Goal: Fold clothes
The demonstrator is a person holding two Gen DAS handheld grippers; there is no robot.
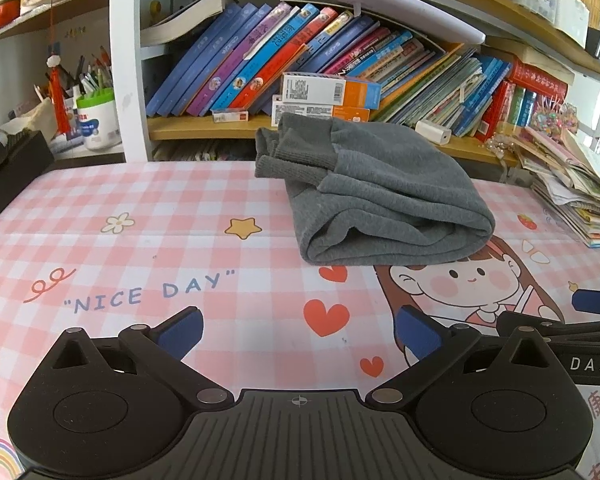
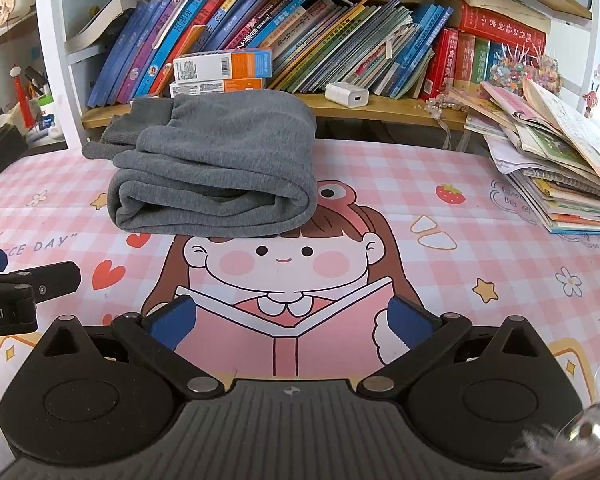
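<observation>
Both grippers, left (image 1: 298, 330) and right (image 2: 292, 320), have their fingers spread wide and hold nothing, hovering low over a pink checked mat (image 1: 140, 208). Well ahead of them a grey garment (image 2: 216, 164) lies folded into a thick bundle near the bookshelf (image 2: 380, 108). Folding looks finished; next probably only tidying or withdrawing.

1. A pink checked table mat (image 1: 148, 216) covers the desk, printed with "NICE DAY", hearts, stars and a cartoon girl (image 2: 280, 264) reading a book.
2. At the far edge, a wooden shelf (image 1: 204, 126) holds a row of leaning books (image 1: 260, 56).
3. Two orange-and-white boxes (image 1: 328, 98) lie stacked on it, with a white charger (image 2: 347, 95) to their right.
4. At the far right, a messy pile of booklets (image 2: 556, 168) sits on the mat.
5. At the far left stands a green-lidded tub of pens (image 1: 98, 120).
</observation>
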